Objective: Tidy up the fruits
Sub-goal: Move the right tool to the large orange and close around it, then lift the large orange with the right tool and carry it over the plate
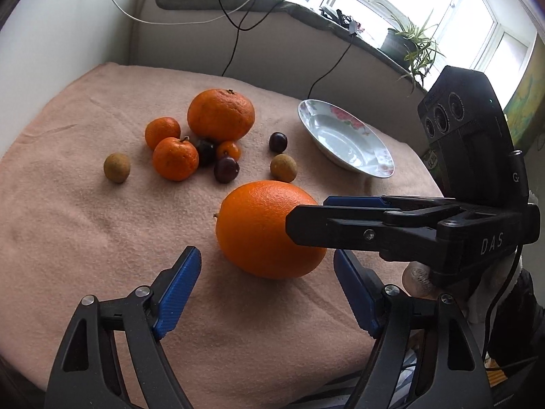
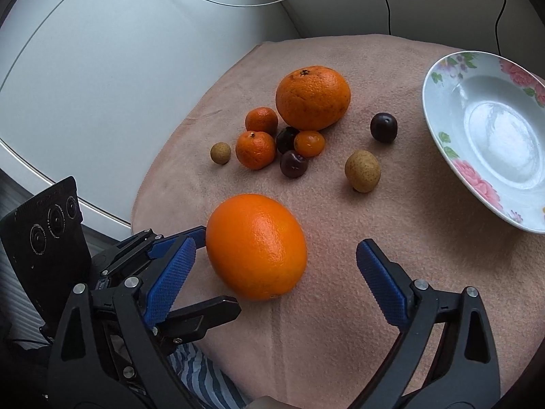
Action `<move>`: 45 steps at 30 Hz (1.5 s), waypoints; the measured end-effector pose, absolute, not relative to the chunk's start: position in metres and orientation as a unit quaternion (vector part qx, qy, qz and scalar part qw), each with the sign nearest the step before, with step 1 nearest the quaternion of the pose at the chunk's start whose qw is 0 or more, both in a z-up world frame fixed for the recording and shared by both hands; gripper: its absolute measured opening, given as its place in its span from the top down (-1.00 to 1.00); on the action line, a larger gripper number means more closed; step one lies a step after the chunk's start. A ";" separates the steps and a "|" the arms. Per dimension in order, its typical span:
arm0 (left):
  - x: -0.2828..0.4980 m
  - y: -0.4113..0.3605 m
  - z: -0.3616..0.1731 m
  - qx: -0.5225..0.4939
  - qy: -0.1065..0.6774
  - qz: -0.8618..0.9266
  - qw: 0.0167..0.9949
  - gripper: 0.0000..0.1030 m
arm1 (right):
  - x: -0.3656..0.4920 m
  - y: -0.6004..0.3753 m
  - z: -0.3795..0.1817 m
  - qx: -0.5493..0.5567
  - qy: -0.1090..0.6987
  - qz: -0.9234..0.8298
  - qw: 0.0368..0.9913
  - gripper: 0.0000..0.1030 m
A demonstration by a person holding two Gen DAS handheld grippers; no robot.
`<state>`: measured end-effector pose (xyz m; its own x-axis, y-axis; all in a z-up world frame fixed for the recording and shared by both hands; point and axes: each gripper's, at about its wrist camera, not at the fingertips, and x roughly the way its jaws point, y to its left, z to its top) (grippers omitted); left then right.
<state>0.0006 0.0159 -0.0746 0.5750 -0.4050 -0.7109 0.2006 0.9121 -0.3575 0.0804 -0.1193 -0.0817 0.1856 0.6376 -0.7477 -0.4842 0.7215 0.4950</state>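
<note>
A big smooth orange (image 1: 269,228) (image 2: 255,245) lies on the pink cloth near the front edge. My left gripper (image 1: 266,252) is open, its blue pads either side of the orange's near end, with a gap on each side. My right gripper (image 2: 277,242) is open too, wide around the same orange, and comes in from the right in the left wrist view (image 1: 308,213). Behind it lie a large mandarin (image 1: 220,114) (image 2: 312,97), two small mandarins (image 1: 175,158), a kumquat (image 1: 229,150), dark plums (image 1: 278,141) and two longans (image 1: 283,167). A flowered plate (image 1: 340,139) (image 2: 487,143) stands empty at the right.
The pink cloth (image 1: 85,221) covers a small table against a white wall on the left. Black and white cables (image 1: 235,44) hang behind. A window sill with a potted plant (image 1: 412,47) runs along the back. A hand (image 1: 419,277) holds the right gripper.
</note>
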 end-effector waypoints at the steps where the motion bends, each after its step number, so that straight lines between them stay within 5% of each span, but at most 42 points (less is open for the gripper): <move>1: 0.001 0.015 -0.075 -0.118 0.429 -0.173 0.879 -0.54 | 0.081 -0.117 -0.083 0.073 0.525 0.369 0.764 -0.79; 16: 0.013 0.012 -0.085 -0.117 0.442 -0.188 0.869 -0.34 | 0.082 -0.102 -0.088 0.059 0.538 0.388 0.746 -0.40; 45: 0.024 -0.019 -0.062 -0.075 0.423 -0.222 0.875 -0.34 | 0.080 -0.145 -0.059 0.075 0.500 0.359 0.784 -0.39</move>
<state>0.0237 -0.0189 -0.0623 0.5427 -0.4520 -0.7079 0.3255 0.8902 -0.3188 0.0799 -0.1454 -0.0594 0.2417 0.6377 -0.7314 -0.4882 0.7313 0.4763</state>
